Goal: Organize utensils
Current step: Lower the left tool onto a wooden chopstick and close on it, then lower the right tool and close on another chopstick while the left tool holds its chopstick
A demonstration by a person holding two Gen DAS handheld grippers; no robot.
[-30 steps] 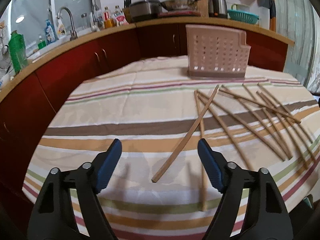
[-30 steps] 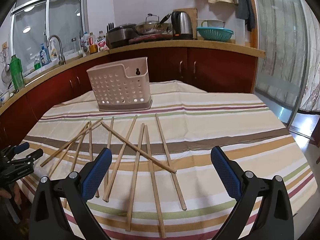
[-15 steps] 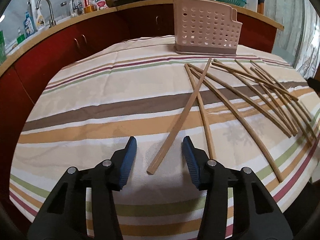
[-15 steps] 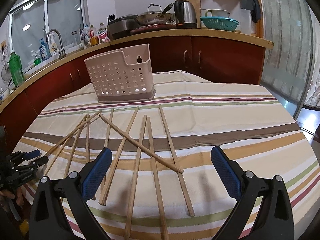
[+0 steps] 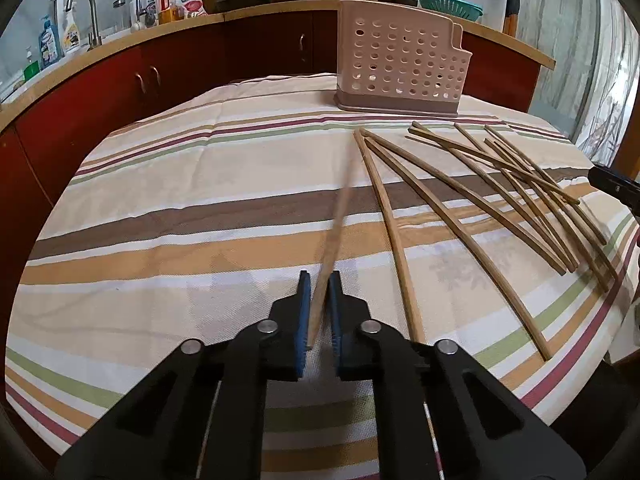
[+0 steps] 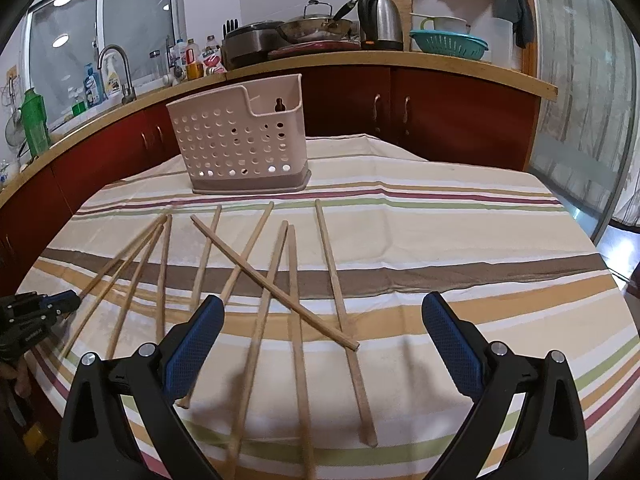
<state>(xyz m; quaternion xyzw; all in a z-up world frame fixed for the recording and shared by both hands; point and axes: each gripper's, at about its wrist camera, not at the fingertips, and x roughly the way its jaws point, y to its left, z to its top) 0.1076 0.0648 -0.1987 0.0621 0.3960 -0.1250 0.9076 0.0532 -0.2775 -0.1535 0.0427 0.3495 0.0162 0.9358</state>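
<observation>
1. The left gripper was clenched on the near end of one wooden chopstick, which was pinched between the blue pads.
2. The gripped chopstick was blurred along its length and was directed away from the jaws toward the far side of the table.
3. The right gripper was held with its jaws spread wide; nothing was gripped between them.
4. Beneath and ahead of the right gripper, the loose chopsticks were laid on the striped tablecloth, fanned out side by side.
5. One crossing chopstick was laid diagonally over several of the others.
6. In the left wrist view, the same loose chopsticks were seen to the right of the gripped one, well apart from the left gripper's jaws.
7. In the right wrist view, the left gripper was seen at the left edge of the table, with part of a hand below it.
8. Beyond the chopsticks, a perforated pink utensil holder was stood upright on the tablecloth, on a darker base.
9. Whether anything was inside the holder could not be told.
10. Behind the table, a counter over red cabinets was seen, on which a kettle and a teal colander were placed.
</observation>
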